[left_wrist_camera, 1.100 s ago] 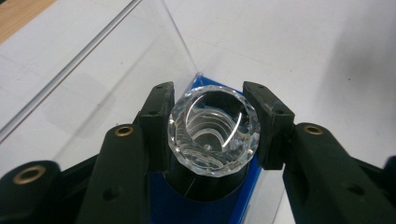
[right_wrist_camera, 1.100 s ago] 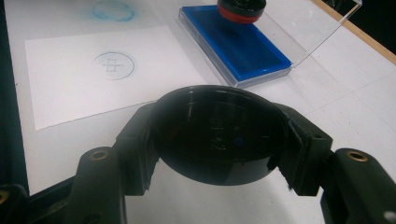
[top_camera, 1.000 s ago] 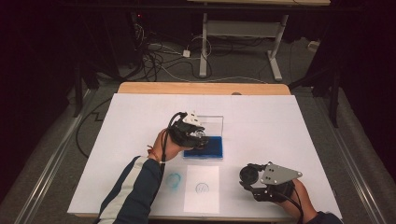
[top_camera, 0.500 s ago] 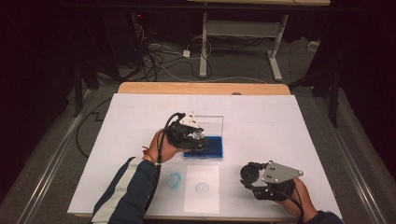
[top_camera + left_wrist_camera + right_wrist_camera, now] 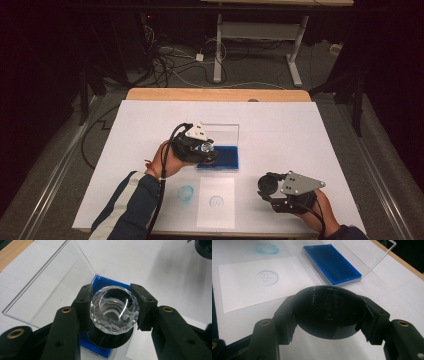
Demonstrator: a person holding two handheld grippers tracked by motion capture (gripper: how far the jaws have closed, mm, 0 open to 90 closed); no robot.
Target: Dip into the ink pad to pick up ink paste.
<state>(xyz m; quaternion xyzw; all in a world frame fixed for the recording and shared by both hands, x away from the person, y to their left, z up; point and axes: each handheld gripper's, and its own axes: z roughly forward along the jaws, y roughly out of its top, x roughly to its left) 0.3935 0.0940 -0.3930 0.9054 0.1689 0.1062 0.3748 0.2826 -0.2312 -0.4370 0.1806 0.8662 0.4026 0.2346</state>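
Holding a faceted clear stamp (image 5: pixel 114 312) clenched between its two black jaws, the left gripper (image 5: pixel 200 148) hangs over the near left corner of the blue ink pad (image 5: pixel 222 156).

The stamp has a cut-glass, round handle on a black round base. The ink pad is one flat blue rectangle in a case with a clear hinged lid (image 5: pixel 50 285) standing open. The right gripper (image 5: pixel 329 312), near right on the white table (image 5: pixel 300 130), grasps one glossy black round cap (image 5: pixel 329 315). One white paper sheet (image 5: pixel 215 201) bears one blue circular print; one blue smudge (image 5: pixel 185 193) lies left of it.
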